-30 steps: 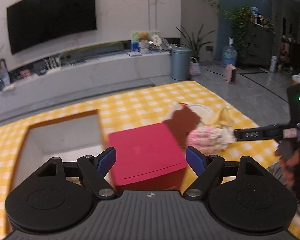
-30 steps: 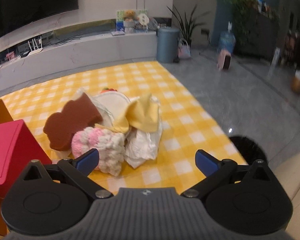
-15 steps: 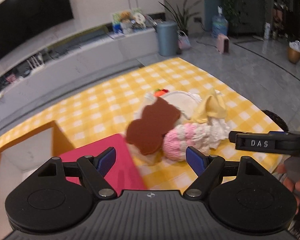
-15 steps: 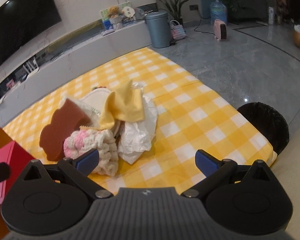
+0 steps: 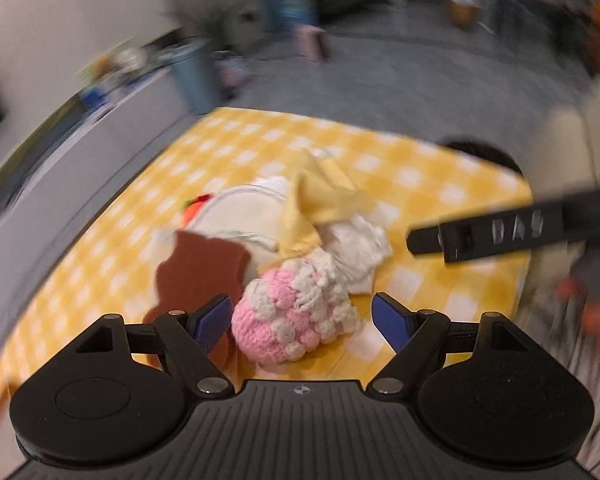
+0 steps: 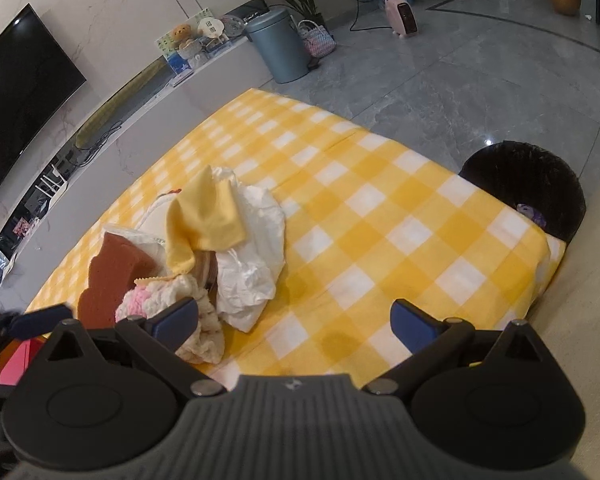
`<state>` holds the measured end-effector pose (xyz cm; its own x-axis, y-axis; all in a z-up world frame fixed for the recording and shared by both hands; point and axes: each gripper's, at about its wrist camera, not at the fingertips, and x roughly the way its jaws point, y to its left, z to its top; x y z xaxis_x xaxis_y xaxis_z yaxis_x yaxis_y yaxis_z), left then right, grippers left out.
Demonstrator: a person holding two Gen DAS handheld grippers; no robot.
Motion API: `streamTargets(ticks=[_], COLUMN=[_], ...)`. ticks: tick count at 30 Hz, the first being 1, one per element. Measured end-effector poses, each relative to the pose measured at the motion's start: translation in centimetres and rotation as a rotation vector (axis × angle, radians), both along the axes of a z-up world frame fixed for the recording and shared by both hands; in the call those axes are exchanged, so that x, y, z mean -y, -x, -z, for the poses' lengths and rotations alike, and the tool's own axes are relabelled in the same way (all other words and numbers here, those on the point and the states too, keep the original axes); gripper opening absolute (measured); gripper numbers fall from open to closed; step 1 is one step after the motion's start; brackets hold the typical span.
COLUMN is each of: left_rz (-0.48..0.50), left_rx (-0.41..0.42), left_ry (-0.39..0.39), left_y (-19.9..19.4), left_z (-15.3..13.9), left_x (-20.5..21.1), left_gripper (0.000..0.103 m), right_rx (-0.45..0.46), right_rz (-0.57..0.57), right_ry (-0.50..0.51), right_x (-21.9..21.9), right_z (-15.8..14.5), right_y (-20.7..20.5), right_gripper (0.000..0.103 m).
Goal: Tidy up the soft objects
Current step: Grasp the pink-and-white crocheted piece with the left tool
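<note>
Left gripper (image 5: 302, 318): fingers spread wide, holding nothing. The pink-and-white crocheted piece (image 5: 294, 318) sits directly between and just ahead of the blue pads, not touched. Left view is motion-blurred.

Right gripper (image 6: 294, 320): fingers also wide apart and empty, with bare checked cloth between them. Its left pad sits over the cream edge of the crocheted piece; contact cannot be judged.

Outward from the fingers: the soft items lie in one heap on the yellow-checked worktop (image 6: 380, 216). A brown bear-shaped sponge (image 5: 200, 270) leans against the crochet on its left. Behind it is a cream round pouch (image 5: 240, 220), partly covered by a yellow cloth (image 6: 208, 216) draped on top. A crumpled white plastic bag (image 6: 256, 252) sits on the heap's right side. A red box corner (image 6: 16, 364) shows at the far left of the right view.

Handling, judged: all items look light and compressible. The crochet should deform under squeeze; take it across its bulky middle. The cloth and bag are limp, so pinch a raised fold. The bag is probably slippery.
</note>
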<state>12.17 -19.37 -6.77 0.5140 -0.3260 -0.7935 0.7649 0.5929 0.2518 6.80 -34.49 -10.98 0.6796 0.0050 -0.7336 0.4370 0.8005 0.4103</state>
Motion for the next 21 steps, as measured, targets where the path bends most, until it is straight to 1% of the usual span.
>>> streamTargets(ticks=[2,4,7,9,13,15,17,18,20,21], left_rz=[0.075,0.096,0.074,0.070,0.090,0.104,0.105,0.106,0.112,0.108], left_rx=[-0.050,-0.090,-0.089,-0.103,-0.123,-0.110,-0.074,-0.062,-0.053,-0.045], left_ry=[-0.044,-0.082,-0.140,-0.169,-0.176,-0.219,-0.261,-0.268,-0.269,-0.270], left_y=[-0.8,-1.7,-2.8,-3.6,-4.3,-4.2,-3.9,-3.7,-3.4,-3.2], left_z=[1.0,1.6,2.5,3.1,3.4,4.0,4.5,4.7,4.6,4.5], left_x=[0.3,0.4,0.8,1.1,1.5,2.1,2.6,2.8,2.9,2.9], left_gripper=[0.093,0.093,0.093,0.093,0.092,0.091,0.075,0.074,0.054,0.049], right_rx=[0.002,0.001,-0.007,-0.014,-0.023,-0.025,-0.029,-0.032,-0.035,-0.034], right_rz=[-0.003,-0.007,-0.008,-0.010,-0.028,-0.028,-0.025,-0.024,-0.024,-0.023], right_ry=[0.005,0.007,0.007,0.014,0.035,0.040,0.037,0.035,0.028,0.025], right_x=[0.0,-0.1,0.0,-0.1,-0.5,-0.5,-0.4,-0.4,-0.3,-0.3], right_z=[-0.1,-0.1,0.0,0.1,0.0,0.0,0.1,0.1,0.2,0.2], right_y=[0.0,-0.1,-0.2,-0.4,-0.6,-0.7,-0.7,-0.7,-0.8,-0.8], right_gripper=[0.100,0.100,0.100,0.100,0.100,0.100,0.100,0.100,0.100,0.100])
